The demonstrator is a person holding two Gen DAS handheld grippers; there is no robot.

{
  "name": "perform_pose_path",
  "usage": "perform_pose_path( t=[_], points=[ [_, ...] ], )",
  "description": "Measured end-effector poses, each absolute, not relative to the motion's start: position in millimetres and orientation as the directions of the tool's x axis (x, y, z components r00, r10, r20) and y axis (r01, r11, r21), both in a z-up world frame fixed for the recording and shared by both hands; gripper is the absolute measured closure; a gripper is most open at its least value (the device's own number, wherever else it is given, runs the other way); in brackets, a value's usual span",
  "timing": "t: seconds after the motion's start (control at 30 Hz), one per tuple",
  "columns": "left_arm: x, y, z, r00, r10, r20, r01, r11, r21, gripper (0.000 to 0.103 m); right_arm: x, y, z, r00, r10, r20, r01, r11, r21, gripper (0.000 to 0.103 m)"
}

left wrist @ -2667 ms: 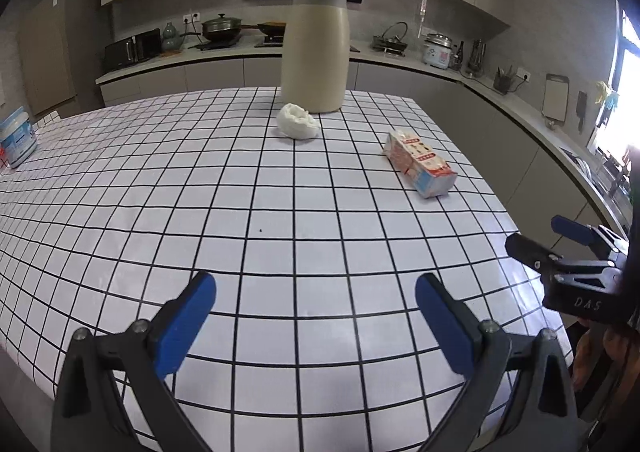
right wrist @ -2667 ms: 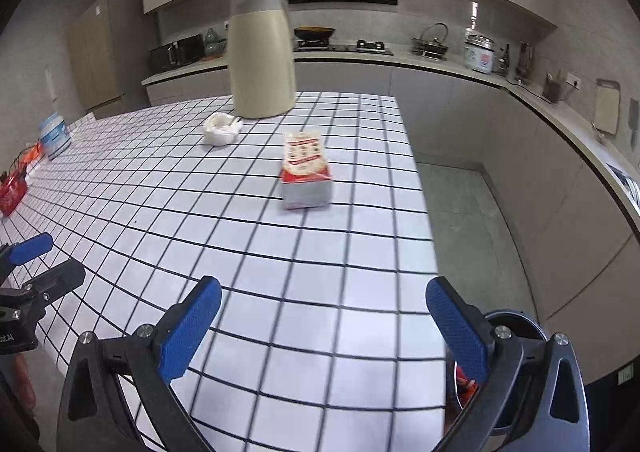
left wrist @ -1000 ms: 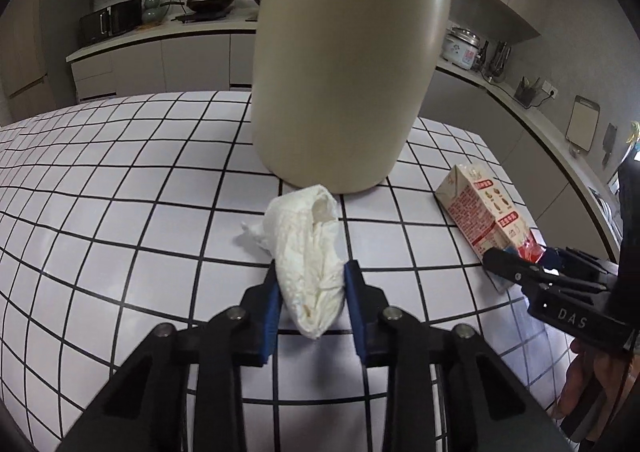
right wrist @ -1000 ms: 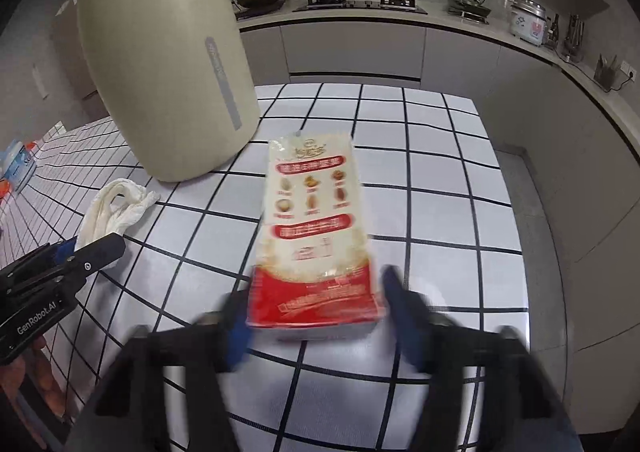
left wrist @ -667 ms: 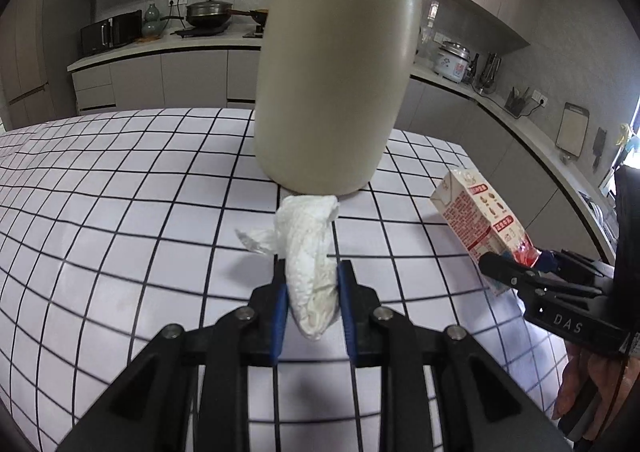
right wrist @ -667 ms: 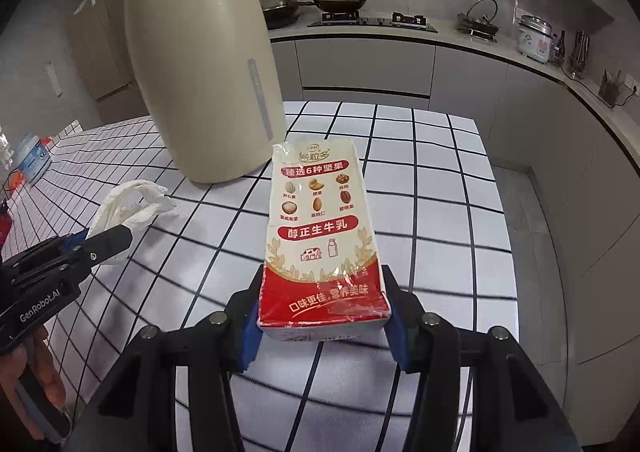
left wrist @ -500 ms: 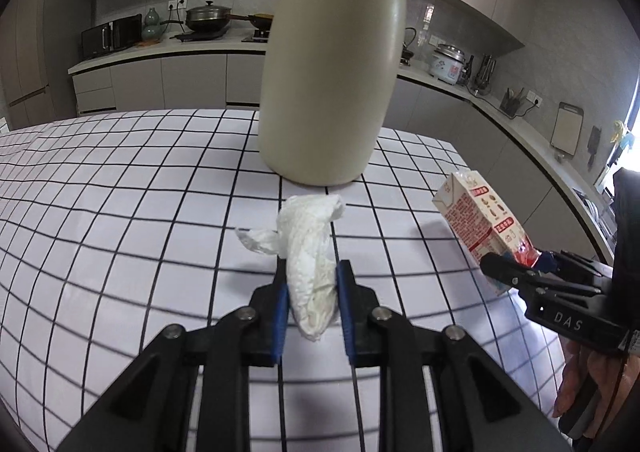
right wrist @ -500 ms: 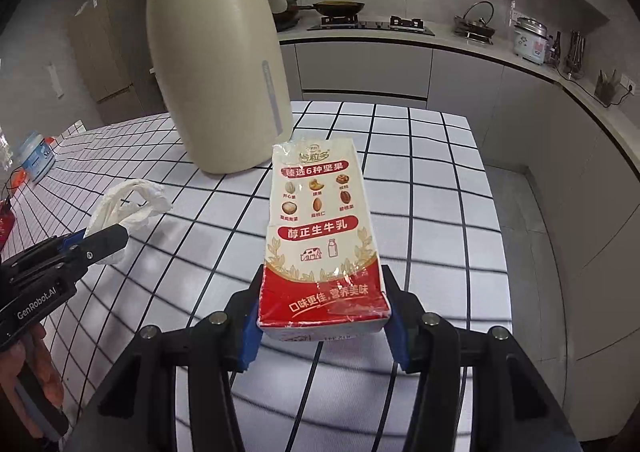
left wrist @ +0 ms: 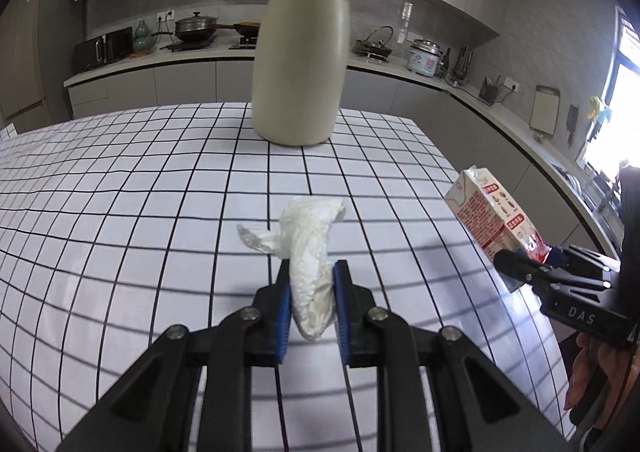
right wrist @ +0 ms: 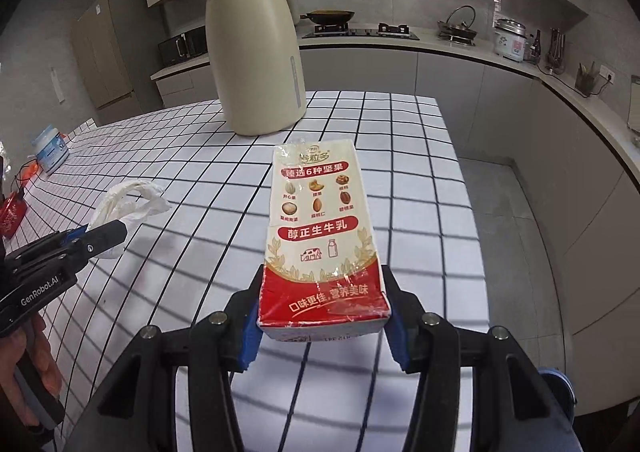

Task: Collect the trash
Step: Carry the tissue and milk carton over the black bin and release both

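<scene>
Right now your left gripper is clamped on the crumpled white tissue; its jaws have just been closing the last bit, and the blue pads now squeeze the wad's lower part while the loose upper end sticks up and forward past them. The tissue hangs clear of the checked table, with a tail of it curling off to the left in the left wrist view.

Your right gripper is clamped on the milk carton, pads pressing the two narrow sides at its red bottom band. The carton points forward and up from the jaws, printed face toward the camera, held off the table. From the left wrist view the same carton shows tilted, out past the table's right edge.

Beyond both loads, the cream thermal jug stands upright on the table near its far edge. A small white and blue tub sits far off at the table's left side. Behind lies the kitchen counter with pans and a rice cooker.
</scene>
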State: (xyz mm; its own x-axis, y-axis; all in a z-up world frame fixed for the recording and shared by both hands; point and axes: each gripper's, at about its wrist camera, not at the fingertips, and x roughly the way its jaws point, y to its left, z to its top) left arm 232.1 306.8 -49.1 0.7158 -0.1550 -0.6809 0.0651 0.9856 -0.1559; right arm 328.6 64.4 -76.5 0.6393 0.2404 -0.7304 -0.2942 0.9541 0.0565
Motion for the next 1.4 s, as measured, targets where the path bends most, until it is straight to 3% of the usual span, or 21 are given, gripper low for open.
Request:
perform_pose_path(
  t=[0.5,0.93,1.4],
  points=[
    [149,235,-45,0.697,-0.246,-0.674,0.193,0.969,-0.154,0.083,188,1,-59,0.674,0.151,-0.723,-0.188,0.982,0.030,0.050],
    [135,167,-38,0.706,-0.265,-0.657,0.224,0.963,-0.147,0.083,150,-56,-48,0.697,0.150,-0.701,-0.171,0.984,0.041,0.050],
    [136,53,-39,0.683,-0.291,-0.670,0.261,0.954,-0.148,0.083,141,-184,-42,0.694,0.132,-0.707,-0.146,0.988,0.041,0.050]
  ],
)
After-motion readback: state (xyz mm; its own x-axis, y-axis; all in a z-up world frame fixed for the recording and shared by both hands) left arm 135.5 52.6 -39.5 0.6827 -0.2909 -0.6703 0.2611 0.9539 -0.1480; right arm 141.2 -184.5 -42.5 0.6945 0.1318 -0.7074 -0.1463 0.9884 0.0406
